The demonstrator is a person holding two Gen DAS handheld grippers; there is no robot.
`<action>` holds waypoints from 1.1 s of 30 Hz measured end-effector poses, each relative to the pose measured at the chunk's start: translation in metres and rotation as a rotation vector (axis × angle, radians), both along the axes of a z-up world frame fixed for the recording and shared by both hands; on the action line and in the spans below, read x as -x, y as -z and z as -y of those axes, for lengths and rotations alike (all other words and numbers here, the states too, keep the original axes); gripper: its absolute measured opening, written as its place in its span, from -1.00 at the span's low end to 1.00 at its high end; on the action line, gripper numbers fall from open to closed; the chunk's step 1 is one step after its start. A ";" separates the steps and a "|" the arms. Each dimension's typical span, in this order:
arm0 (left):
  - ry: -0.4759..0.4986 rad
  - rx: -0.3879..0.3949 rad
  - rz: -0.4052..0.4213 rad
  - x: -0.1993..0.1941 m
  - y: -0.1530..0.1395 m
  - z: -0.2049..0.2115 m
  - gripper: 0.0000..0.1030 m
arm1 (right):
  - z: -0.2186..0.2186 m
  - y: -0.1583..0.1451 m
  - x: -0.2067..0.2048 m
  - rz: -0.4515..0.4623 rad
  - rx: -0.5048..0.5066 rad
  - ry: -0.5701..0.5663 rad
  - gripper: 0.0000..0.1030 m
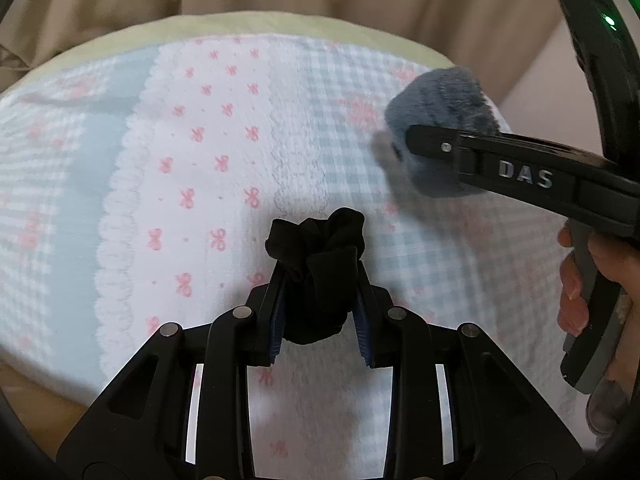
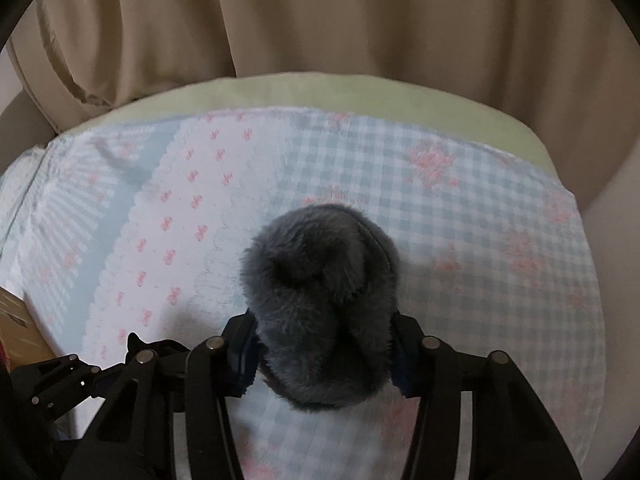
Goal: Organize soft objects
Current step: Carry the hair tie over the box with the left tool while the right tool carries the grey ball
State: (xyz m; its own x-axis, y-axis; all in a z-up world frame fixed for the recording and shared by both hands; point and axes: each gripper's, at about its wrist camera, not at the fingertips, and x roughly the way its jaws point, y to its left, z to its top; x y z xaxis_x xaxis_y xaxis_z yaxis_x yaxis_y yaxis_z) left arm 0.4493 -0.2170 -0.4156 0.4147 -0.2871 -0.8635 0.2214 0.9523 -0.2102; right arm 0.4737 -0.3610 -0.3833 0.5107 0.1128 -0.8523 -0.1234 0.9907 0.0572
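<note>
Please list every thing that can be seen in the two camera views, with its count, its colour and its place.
black fabric bundle: one, black, between the left gripper's fingers
fluffy item: one, grey-blue, between the right gripper's fingers
blanket: one, pale blue and white with pink bows, spread below both grippers
curtain: beige, behind the blanket
left gripper: black, shut on the bundle
right gripper: black, shut on the fluffy item
hand: one, on the right gripper's handle
</note>
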 end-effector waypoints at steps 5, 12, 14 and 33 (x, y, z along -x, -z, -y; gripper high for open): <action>0.000 0.003 0.032 0.016 -0.041 -0.005 -0.49 | -0.002 -0.035 0.018 0.035 -0.012 0.017 -0.07; -0.014 0.024 0.089 0.053 -0.117 -0.020 -0.49 | -0.011 -0.110 0.061 0.093 -0.019 0.037 -0.07; -0.018 0.029 0.107 0.067 -0.141 -0.026 -0.49 | -0.016 -0.136 0.078 0.108 -0.024 0.041 -0.07; -0.167 0.037 0.199 0.210 -0.282 -0.179 -0.49 | -0.147 -0.285 0.237 0.182 -0.051 -0.024 -0.07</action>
